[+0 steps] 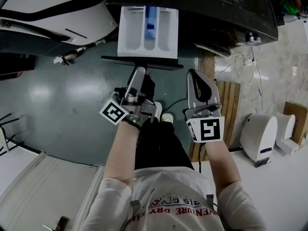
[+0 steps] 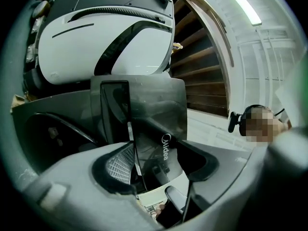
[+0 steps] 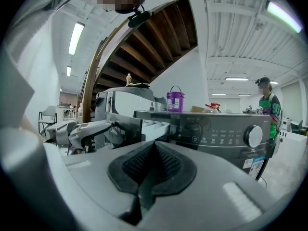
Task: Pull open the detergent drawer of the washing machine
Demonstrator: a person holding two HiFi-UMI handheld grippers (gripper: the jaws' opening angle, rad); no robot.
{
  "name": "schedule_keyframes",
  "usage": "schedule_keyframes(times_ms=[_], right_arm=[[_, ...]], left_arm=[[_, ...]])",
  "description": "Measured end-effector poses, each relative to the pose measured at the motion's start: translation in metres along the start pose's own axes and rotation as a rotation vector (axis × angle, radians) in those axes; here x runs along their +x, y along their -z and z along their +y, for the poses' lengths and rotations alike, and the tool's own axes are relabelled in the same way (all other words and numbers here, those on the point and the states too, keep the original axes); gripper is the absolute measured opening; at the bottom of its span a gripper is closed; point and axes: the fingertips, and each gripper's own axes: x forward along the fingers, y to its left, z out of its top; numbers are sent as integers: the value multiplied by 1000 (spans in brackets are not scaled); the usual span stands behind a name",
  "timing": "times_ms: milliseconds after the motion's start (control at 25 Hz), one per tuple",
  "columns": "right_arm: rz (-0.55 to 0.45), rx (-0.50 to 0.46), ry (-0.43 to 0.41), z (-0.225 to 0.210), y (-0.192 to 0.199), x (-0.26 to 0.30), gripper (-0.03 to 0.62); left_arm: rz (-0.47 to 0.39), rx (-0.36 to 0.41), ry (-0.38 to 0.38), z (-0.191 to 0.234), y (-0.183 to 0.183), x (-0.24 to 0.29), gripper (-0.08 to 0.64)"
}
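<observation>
The washing machine (image 1: pixel 216 8) runs across the top of the head view, dark grey. Its detergent drawer (image 1: pixel 147 30) stands pulled out, its white compartments showing behind a dark front panel (image 1: pixel 144 61). My left gripper (image 1: pixel 139 72) reaches up to that panel. In the left gripper view the glossy panel (image 2: pixel 154 109) stands between the widely spread jaws of the left gripper (image 2: pixel 159 160), and the pads do not press on it. My right gripper (image 1: pixel 197 75) hangs to the right of the drawer, shut on nothing, its ribbed pads (image 3: pixel 144 165) meeting. The right gripper view shows the drawer (image 3: pixel 154 129) sticking out.
A white appliance (image 1: pixel 53 13) stands left of the washer. A purple jug (image 3: pixel 175 100) sits on the washer top, above the dial (image 3: pixel 253 136). A wooden pallet (image 1: pixel 226 109) and white units (image 1: pixel 260 134) lie at the right. A person in green (image 3: pixel 267 105) stands far off.
</observation>
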Motion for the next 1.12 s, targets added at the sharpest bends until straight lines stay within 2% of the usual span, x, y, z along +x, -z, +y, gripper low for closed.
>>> schedule_keyframes(times_ms=[120,240,320,360,400,440,560,640,840,1120], right_arm=[[-6,0,-1,-2,-7,-5,0],[-8,0,-4,-5,-14,-9,0],[-10,5,-7,-5,-20,-14,0],[-11,10,-8,-4,-24,-17,0],[-14,13,-10,-4,-28,-20,0],[-16,12,-12,-4,-32,-22,0],[-21,6,-18,-4,-46,-31,0],[-25,1,-20,-6,-56,-37,0],[-36,0,-26,-2,-84,-50,0],[-13,-6,-54,8,-116,-59,0]], left_arm=[[-2,6,-44,0,7,-10,236],[-5,4,-78,-5,10,-12,266],[-7,-3,-127,-4,11,-16,267],[-10,-12,-159,-1,11,-20,221],[-18,-21,-188,1,10,-24,122],[-31,-28,-208,1,9,-28,84],[-50,-20,-239,-10,10,-34,36],[-25,10,-247,-23,14,-31,3],[78,135,-230,-69,18,-25,2],[237,503,-284,-136,7,-9,2]])
